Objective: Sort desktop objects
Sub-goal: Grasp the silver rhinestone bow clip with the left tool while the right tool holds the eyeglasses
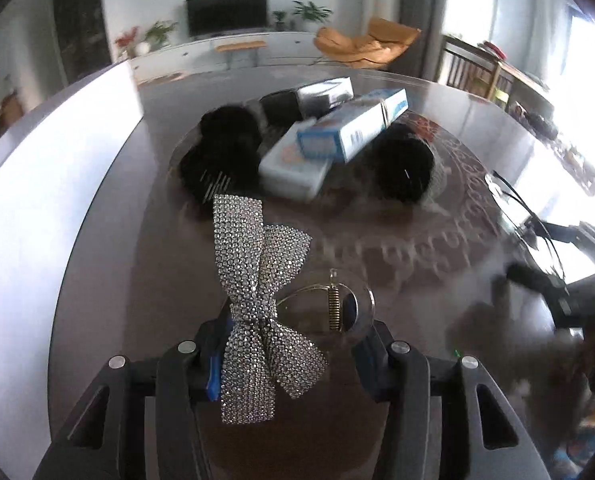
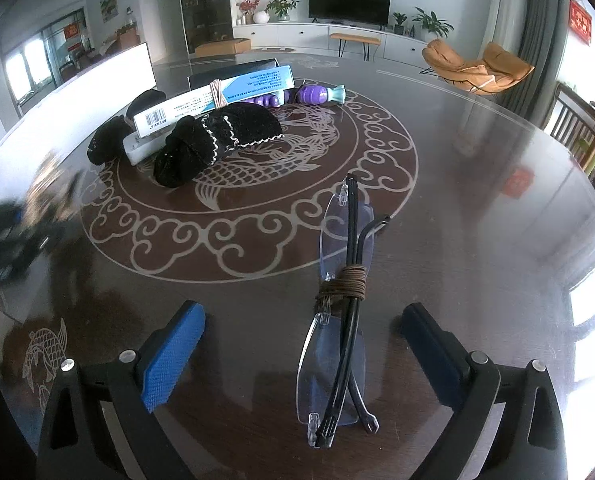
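A rhinestone bow hair clip [image 1: 257, 300] with a clear oval base and a metal spring sits between the jaws of my left gripper [image 1: 293, 344]. The blue left pad presses on the bow and the right pad on the clear base, so it is shut on the clip. Rimless folded glasses [image 2: 337, 320], bound with brown cord, lie on the dark round table [image 2: 477, 240]. My right gripper [image 2: 303, 312] straddles them, open, both pads well clear of the frame. The right gripper [image 1: 545, 280] shows blurred at the right of the left wrist view.
Near the table's middle lies a pile: black fuzzy hair pieces [image 2: 217, 136], a blue-and-white box [image 1: 349, 128] with a rubber band, a white case [image 1: 293, 168], a dark box [image 1: 321, 94] and a purple toy [image 2: 317, 94]. A white screen [image 2: 97, 72] stands at the left edge.
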The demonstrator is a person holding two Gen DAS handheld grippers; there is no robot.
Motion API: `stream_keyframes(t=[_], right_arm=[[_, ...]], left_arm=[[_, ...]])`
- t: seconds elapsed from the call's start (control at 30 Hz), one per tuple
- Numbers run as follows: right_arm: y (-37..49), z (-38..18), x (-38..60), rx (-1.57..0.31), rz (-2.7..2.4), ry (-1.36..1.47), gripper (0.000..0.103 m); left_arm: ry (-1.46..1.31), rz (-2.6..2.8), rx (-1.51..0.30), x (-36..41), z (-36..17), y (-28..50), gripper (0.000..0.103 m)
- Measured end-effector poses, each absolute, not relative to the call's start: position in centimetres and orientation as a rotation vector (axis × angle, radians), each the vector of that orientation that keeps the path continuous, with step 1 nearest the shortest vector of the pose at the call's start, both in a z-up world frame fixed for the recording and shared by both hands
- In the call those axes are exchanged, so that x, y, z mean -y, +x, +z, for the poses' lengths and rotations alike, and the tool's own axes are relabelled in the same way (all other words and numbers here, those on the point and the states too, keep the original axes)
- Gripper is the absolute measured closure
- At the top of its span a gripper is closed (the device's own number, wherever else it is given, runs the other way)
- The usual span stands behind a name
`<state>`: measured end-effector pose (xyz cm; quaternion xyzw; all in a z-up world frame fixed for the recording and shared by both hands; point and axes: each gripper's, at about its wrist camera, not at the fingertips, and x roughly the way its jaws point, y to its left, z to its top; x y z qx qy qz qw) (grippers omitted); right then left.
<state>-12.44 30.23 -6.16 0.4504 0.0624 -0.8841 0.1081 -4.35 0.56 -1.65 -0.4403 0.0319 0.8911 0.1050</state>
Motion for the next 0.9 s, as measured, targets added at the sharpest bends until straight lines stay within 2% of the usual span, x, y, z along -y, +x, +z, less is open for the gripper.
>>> stream_keyframes(t=[0.1,0.17,0.2,0.23,0.3,0.37,0.5,0.6,0.63,0.67,0.7,0.73,0.77,0.83,0.9], right_arm=[[-12.4,-6.2,-30.2,-0.184,-2.601,1.325,0.004],[-12.5,-6.2,-30.2,-0.184,-2.602,1.325,0.004],[-12.5,-6.2,-30.2,-0.184,-2.602,1.326,0.004],[-12.5,-6.2,-30.2,-0.183,-2.601,1.326,0.004],[-12.5,-6.2,-30.3,-0.183,-2.601,1.325,0.003],[-12.4,-6.1,-30.4,-0.173,-2.588,1.328,0.000],[-12.4,-6.0,-30.2,-0.188,-2.557,1.338,0.000],[-13.0,-5.5,-31.1,-0.115,-2.488,1.355,0.000],[-13.4,-5.2,-31.7,-0.058,-2.474,1.371,0.004],[-13.7,-5.0,-32.1,-0.029,-2.478,1.387,0.014],[-14.0,-4.8,-32.3,-0.019,-2.485,1.407,0.020],[-14.3,-4.6,-32.3,-0.036,-2.485,1.429,0.036],[-14.4,-4.4,-32.2,-0.084,-2.477,1.453,0.057],[-14.0,-4.1,-32.0,-0.108,-2.443,1.470,0.089],[-13.3,-3.6,-32.2,-0.104,-2.442,1.452,0.091]], left_arm=[[-1.295,2.638,-0.048,0.3,-1.9,-1.0,0.052],[-1.296,2.647,-0.085,0.3,-2.1,-0.3,0.050],[-1.299,2.647,-0.108,0.2,-2.2,-0.2,0.043],[-1.308,2.645,-0.132,0.1,-2.4,-0.2,0.030],[-1.309,2.649,-0.125,0.1,-2.3,-0.6,0.024],[-1.314,2.634,-0.092,0.0,-2.3,-1.1,0.024],[-1.331,2.652,-0.146,-0.5,-2.1,-2.3,0.022],[-1.341,2.653,-0.137,-0.2,-1.9,-2.9,0.024],[-1.336,2.657,-0.134,0.0,-1.9,-3.1,0.034],[-1.322,2.665,-0.130,0.2,-1.8,-3.2,0.042],[-1.317,2.677,-0.132,0.3,-1.6,-3.4,0.052],[-1.325,2.676,-0.110,0.6,-1.6,-3.6,0.053],[-1.321,2.679,-0.099,0.8,-1.5,-3.6,0.053],[-1.301,2.690,-0.077,1.4,-1.4,-3.2,0.053],[-1.270,2.705,-0.053,2.0,-1.0,-2.3,0.053]])
